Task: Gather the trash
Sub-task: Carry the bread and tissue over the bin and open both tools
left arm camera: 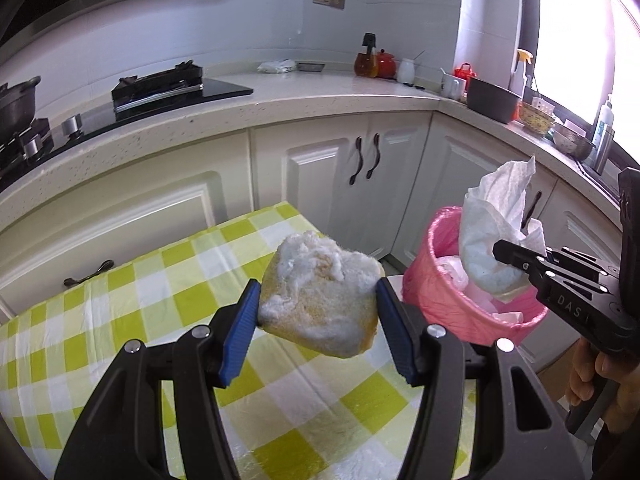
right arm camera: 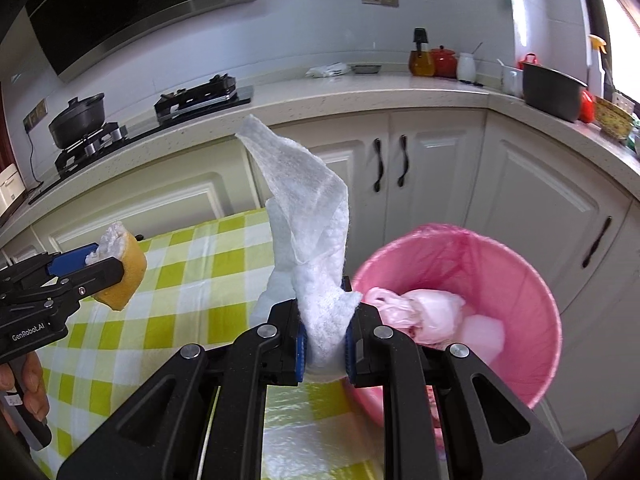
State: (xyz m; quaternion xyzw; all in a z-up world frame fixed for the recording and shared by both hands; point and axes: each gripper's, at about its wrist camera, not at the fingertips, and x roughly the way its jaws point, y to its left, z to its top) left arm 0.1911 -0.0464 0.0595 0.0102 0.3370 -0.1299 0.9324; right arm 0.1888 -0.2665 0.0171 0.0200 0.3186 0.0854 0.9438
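Observation:
My left gripper (left arm camera: 316, 300) is shut on a worn yellow sponge (left arm camera: 320, 300) with a white fuzzy face and holds it above the green-checked tablecloth (left arm camera: 120, 320). It also shows in the right wrist view (right arm camera: 120, 276). My right gripper (right arm camera: 326, 338) is shut on a crumpled white paper towel (right arm camera: 312, 216) that sticks upward, at the near left rim of the pink-lined trash bin (right arm camera: 500, 264). In the left wrist view the towel (left arm camera: 496, 216) hangs over the bin (left arm camera: 440, 296). Pink and white waste (right arm camera: 420, 312) lies inside the bin.
White cabinets (left arm camera: 360, 168) with dark handles stand behind the table and bin. The counter above holds a gas stove (left arm camera: 160, 88), a black pot (right arm camera: 76, 120), red jars (right arm camera: 444, 62), a dark pot (right arm camera: 552, 90) and bottles near the window.

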